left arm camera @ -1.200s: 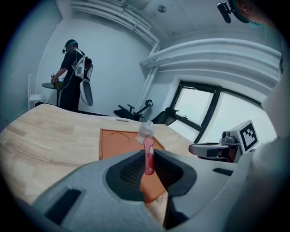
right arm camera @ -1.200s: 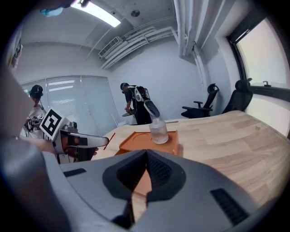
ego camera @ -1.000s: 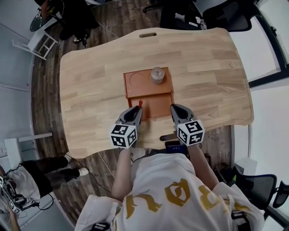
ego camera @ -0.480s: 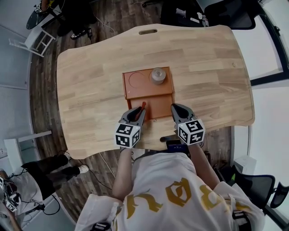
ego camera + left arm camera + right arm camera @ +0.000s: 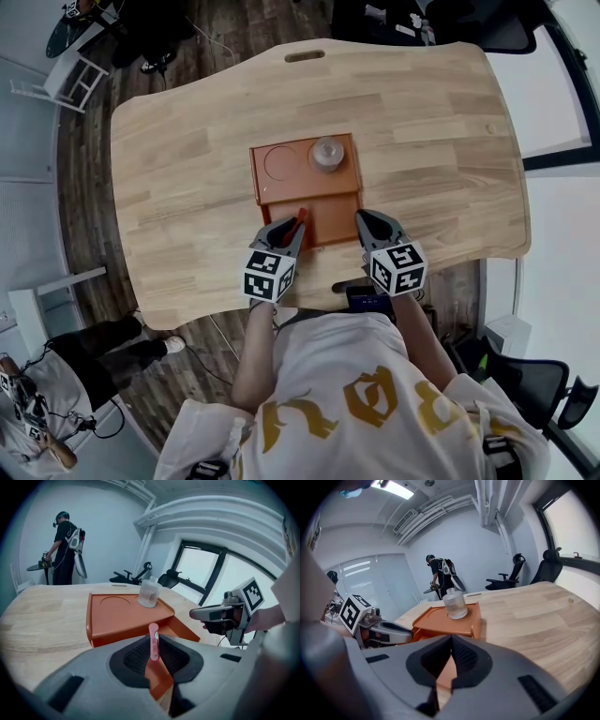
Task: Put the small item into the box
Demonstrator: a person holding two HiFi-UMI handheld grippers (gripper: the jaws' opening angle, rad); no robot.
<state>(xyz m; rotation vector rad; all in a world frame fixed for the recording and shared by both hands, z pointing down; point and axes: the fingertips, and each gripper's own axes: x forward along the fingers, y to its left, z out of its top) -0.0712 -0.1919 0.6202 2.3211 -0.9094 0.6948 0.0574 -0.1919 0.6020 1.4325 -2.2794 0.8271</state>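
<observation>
An orange box (image 5: 281, 178) sits mid-table with its drawer (image 5: 330, 223) pulled out toward me. My left gripper (image 5: 297, 223) is shut on a small pinkish-red item (image 5: 301, 215), which stands upright between the pads over the drawer's near left corner. In the left gripper view the small item (image 5: 153, 641) sticks up from the closed jaws of the left gripper (image 5: 154, 654), with the box (image 5: 117, 616) just beyond. My right gripper (image 5: 362, 221) hovers at the drawer's right edge. In its own view the right gripper (image 5: 451, 643) is shut with nothing in it.
A clear glass jar (image 5: 326, 153) stands on the box top at the right, beside a round recess (image 5: 279, 162). It also shows as the jar (image 5: 454, 604) in the right gripper view. The table's front edge (image 5: 309, 295) lies under my hands. A person (image 5: 65, 545) stands beyond the far side.
My left gripper has carried the small item slightly right and forward, from the drawer's left edge to over its near corner. The right gripper has held its place.
</observation>
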